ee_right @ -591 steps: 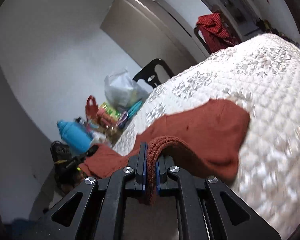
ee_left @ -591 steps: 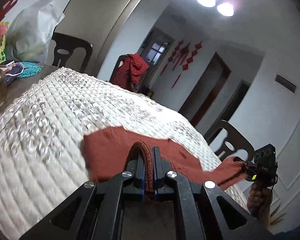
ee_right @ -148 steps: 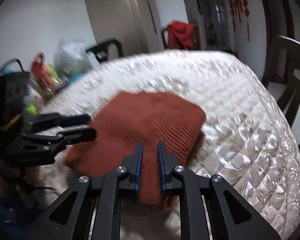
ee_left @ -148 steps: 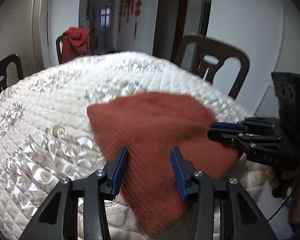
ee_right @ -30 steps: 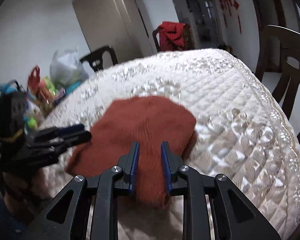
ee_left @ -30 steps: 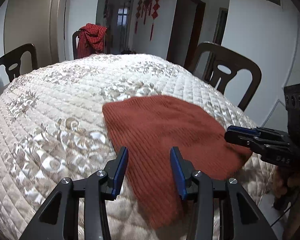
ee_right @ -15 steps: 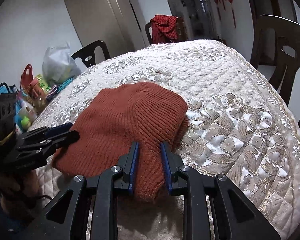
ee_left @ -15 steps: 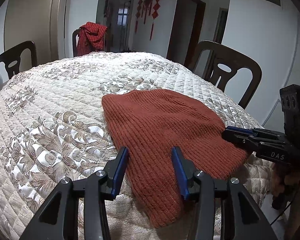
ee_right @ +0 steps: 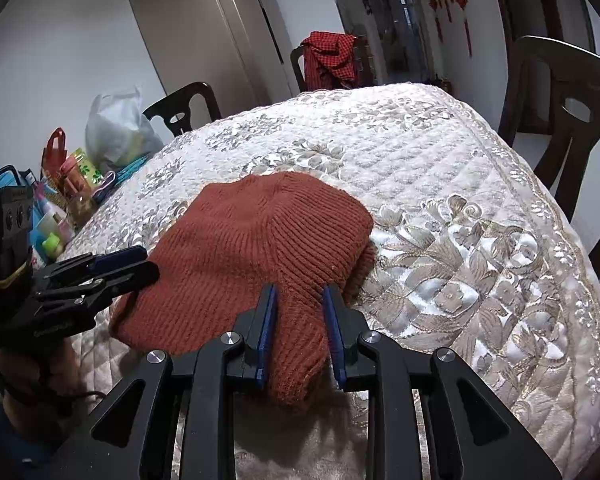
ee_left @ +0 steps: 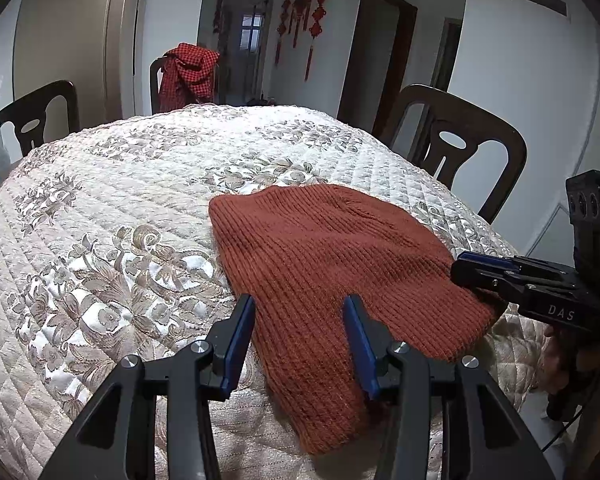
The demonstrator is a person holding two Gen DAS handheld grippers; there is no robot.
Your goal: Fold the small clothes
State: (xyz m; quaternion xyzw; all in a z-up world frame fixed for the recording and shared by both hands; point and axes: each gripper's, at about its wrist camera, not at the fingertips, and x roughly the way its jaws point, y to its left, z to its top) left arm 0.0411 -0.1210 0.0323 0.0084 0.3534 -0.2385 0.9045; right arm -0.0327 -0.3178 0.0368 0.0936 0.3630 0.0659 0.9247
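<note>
Here, a folded rust-red ribbed knit garment (ee_left: 332,268) is lying flat near the front edge of the quilted floral cream tabletop (ee_left: 112,208). The left claw (ee_left: 300,334) is gaping wide over its near edge, gripping nothing. The right claw (ee_right: 299,322) is standing partly open, straddling a corner, unclamped.

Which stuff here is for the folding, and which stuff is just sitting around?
For the folding:
rust knit garment
left gripper, jaws open
right gripper, jaws open

Just sitting around:
red checked cloth on a chair
white plastic bag
bottles and clutter
</note>
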